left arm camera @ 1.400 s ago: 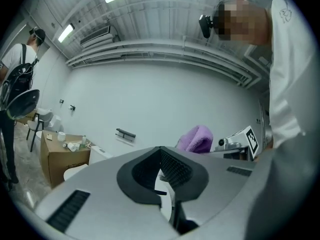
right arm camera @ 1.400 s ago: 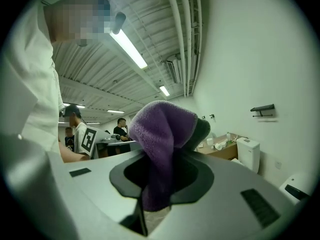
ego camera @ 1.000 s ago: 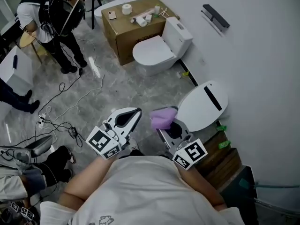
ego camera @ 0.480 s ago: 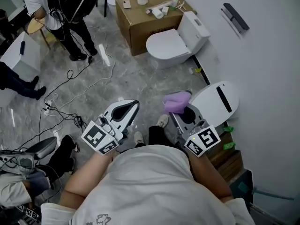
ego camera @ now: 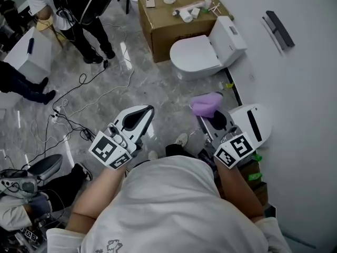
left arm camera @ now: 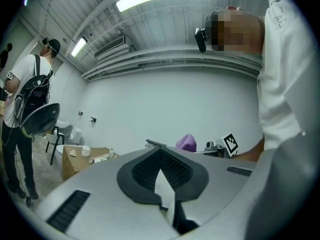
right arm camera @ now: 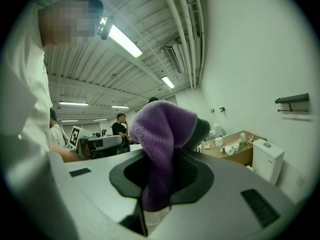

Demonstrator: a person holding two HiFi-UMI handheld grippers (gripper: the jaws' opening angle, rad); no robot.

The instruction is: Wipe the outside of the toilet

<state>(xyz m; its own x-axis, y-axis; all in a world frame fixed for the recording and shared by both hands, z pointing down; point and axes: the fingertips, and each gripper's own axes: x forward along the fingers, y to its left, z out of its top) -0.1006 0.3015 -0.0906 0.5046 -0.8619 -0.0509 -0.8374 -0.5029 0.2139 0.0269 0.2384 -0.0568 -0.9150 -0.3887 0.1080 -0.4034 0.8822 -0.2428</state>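
Note:
A white toilet (ego camera: 202, 54) stands against the wall beside a cardboard box; it also shows in the right gripper view as the toilet (right arm camera: 267, 160). A second white toilet (ego camera: 256, 121) lies close below me, partly hidden by my right gripper (ego camera: 209, 115). That gripper is shut on a purple cloth (ego camera: 207, 104), which bulges out above the jaws as the cloth (right arm camera: 162, 134). My left gripper (ego camera: 147, 112) hangs over the floor to the left, jaws together and empty, the same in its own view (left arm camera: 161, 154).
A cardboard box (ego camera: 176, 16) with a paper roll and small items sits behind the far toilet. People stand at the upper left (ego camera: 79, 15). Cables (ego camera: 79, 107) trail over the marble floor. A dark shelf (ego camera: 279, 29) is on the wall.
The view has slid forward along the wall. My right gripper with the cloth now covers more of the near toilet, and the far toilet sits closer. Both jaws kept their state.

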